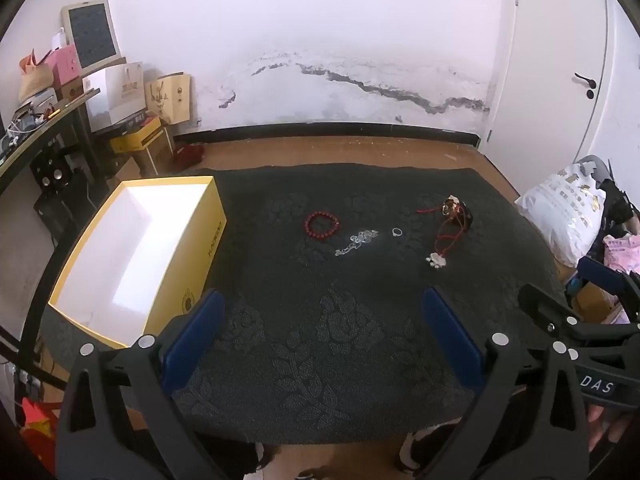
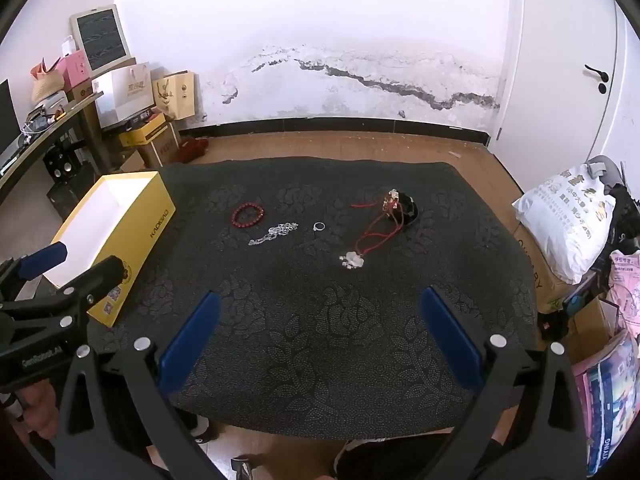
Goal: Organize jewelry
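Note:
On the dark patterned table cloth [image 1: 320, 340] lie a red bead bracelet [image 1: 321, 223], a silver chain [image 1: 356, 242], a small silver ring [image 1: 397, 232], a red cord necklace with a white pendant [image 1: 437, 259] and a dark ornament bundle [image 1: 458, 210]. An open yellow box [image 1: 132, 256] with a white inside stands at the left. My left gripper [image 1: 322, 300] is open and empty, near the front edge. My right gripper [image 2: 320, 304] is open and empty too; the bracelet [image 2: 248, 215], chain [image 2: 274, 233], ring [image 2: 319, 226], pendant [image 2: 352, 260] and box [image 2: 116, 232] lie ahead of it.
A desk with boxes and bags [image 1: 104, 88] stands at the far left. A white sack [image 2: 568, 216] and packages sit right of the table. The white wall [image 1: 320, 60] and a door [image 2: 592, 80] lie behind. The right gripper shows at the left view's right edge [image 1: 580, 320].

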Demonstrator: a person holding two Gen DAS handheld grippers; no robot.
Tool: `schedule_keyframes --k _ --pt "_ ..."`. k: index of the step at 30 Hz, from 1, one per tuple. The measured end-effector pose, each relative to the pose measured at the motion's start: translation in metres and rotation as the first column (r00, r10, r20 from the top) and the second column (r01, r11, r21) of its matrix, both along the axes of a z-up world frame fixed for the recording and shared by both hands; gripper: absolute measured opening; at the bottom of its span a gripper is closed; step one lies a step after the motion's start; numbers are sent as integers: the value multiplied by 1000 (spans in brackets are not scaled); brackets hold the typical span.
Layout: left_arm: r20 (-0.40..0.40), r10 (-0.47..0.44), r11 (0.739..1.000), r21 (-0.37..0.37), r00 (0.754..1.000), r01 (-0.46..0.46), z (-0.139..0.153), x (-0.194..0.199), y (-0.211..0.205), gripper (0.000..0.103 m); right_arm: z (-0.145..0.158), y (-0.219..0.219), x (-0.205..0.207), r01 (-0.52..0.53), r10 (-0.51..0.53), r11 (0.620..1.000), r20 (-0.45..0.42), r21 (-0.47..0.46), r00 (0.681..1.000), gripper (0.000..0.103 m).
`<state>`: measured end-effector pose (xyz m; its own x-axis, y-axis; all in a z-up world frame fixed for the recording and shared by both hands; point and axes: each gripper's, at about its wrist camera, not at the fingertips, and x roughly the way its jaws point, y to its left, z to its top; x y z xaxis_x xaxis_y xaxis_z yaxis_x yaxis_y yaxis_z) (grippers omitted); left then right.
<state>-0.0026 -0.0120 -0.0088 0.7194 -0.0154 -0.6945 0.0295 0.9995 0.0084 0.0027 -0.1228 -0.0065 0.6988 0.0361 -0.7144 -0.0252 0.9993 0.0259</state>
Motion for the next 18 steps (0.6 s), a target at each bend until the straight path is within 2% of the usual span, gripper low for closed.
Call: schedule_keyframes --k 18 --pt "-4 -2 1000 -7 1000 2 4 1 1 97 2 3 0 -2 2 1000 0 5 1000 97"
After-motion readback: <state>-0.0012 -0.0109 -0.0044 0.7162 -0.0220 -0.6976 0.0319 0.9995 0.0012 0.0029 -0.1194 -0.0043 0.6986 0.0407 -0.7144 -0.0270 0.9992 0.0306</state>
